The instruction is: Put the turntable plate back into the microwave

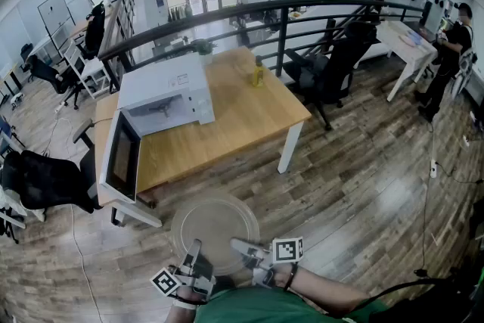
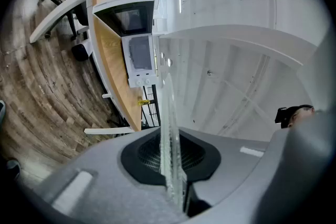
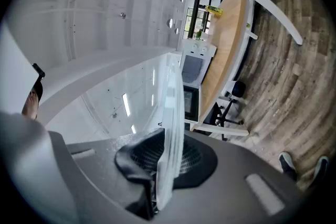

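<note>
A round clear glass turntable plate [image 1: 215, 225] hangs flat above the wood floor, in front of the table. My left gripper [image 1: 193, 259] is shut on its near-left rim and my right gripper [image 1: 246, 247] on its near-right rim. In the left gripper view the plate [image 2: 170, 113] runs edge-on between the pads of the left gripper [image 2: 171, 168]. The right gripper view shows the plate [image 3: 171, 113] pinched edge-on by the right gripper [image 3: 165, 168]. The white microwave [image 1: 168, 91] stands on the table's left part with its door [image 1: 122, 157] swung open toward me; its cavity faces me.
The wooden table [image 1: 242, 113] carries a yellow bottle [image 1: 258, 72] near its far edge. Black office chairs [image 1: 41, 181] stand to the left and behind the table [image 1: 333, 68]. A black railing [image 1: 280, 11] runs behind. A person [image 1: 452, 38] stands by a white desk far right.
</note>
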A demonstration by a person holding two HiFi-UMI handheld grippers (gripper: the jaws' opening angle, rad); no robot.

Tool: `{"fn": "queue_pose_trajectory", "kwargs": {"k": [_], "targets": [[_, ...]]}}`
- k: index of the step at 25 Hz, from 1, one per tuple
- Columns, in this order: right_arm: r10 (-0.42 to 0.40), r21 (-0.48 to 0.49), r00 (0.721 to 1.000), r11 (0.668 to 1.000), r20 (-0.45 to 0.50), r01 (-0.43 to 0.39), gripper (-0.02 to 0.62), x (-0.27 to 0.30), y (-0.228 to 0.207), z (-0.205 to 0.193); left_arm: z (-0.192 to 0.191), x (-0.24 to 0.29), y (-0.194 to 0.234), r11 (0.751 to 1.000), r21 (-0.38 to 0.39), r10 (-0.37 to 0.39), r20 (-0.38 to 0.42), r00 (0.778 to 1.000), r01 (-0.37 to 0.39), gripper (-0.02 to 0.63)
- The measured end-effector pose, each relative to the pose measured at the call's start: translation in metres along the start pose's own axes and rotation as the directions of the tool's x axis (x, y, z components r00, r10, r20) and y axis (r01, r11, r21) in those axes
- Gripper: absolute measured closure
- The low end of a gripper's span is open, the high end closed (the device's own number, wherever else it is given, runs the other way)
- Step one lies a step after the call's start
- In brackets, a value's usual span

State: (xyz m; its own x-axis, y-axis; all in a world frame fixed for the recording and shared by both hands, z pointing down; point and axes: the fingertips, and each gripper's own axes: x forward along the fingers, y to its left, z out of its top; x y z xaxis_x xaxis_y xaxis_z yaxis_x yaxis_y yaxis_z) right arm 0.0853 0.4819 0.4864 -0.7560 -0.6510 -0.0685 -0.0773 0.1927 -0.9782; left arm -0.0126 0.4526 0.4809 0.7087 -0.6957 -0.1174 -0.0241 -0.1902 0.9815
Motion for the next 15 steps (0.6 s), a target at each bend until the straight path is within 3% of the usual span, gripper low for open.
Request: {"fn": "queue_pose_trajectory", "kwargs": {"k": [3,15], "targets": [[-0.029,-0.048,1.000,0.998,-0.011,0.029,0.552,0.000,-0.005,-0.003,0.001,-0.004,-0.001,1.000,-0.007,-0.013,-0.003,1.000,0.013,0.572],[-0.023,-0.055,1.000,0.998,0.003,0.023,0.552,0.033,0.000,-0.004,0.034,-0.008,0.000,1.000,-0.005,-0.029,-0.008,1.000,0.029,0.572]]}}
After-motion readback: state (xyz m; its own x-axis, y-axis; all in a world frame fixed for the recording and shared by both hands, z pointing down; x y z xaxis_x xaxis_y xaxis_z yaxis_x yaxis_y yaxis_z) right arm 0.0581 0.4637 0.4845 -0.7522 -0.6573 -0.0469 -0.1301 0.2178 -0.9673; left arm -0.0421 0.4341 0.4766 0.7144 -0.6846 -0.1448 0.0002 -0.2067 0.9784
